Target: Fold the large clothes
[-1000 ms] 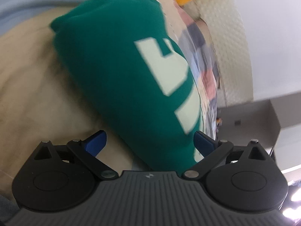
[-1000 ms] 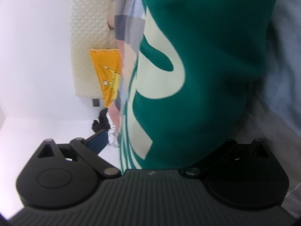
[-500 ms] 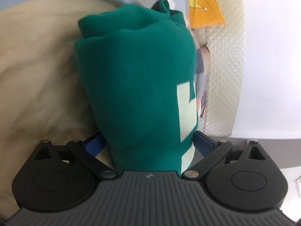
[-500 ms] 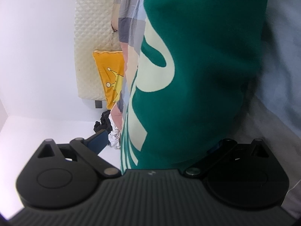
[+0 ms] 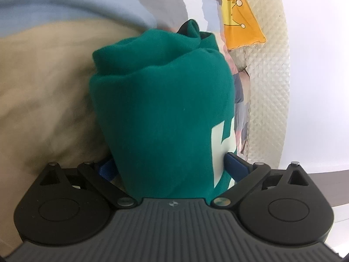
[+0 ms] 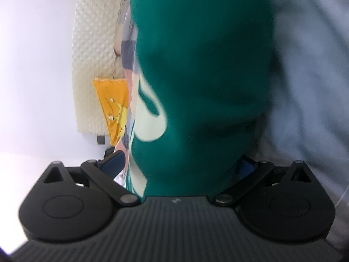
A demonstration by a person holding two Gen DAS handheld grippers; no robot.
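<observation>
Your left hand-held gripper (image 5: 169, 166) has a thick bunch of the green sweatshirt (image 5: 161, 113) between its two blue fingers (image 5: 236, 166). The fingers sit wide apart, one on each side of the bunch, and they press against the cloth, so it is gripped. The green cloth fills the middle of the left view and stands up in soft folds, with a rounded lump at the top. Part of a pale letter shows on its right side, near the right finger.

Your right hand-held gripper (image 6: 180, 167) has the same green sweatshirt (image 6: 202, 76) between its fingers (image 6: 112, 162) too. The right finger is pushed into the cloth and mostly hidden. The left finger looks just beside the cloth edge, and you cannot tell for sure that it touches. A big pale curved letter shows on the left side of the cloth in this view.

Beside the sweatshirt in the left view is a tan sheet (image 5: 43, 83), with a pale blue cloth (image 5: 65, 4) past it. In the right view a grey-blue cloth (image 6: 309, 65) lies to the right of the sweatshirt. Farther off you can see a cream bumpy headboard (image 5: 270, 87), an orange cushion (image 5: 240, 21) and a checked blanket (image 6: 128, 50)
</observation>
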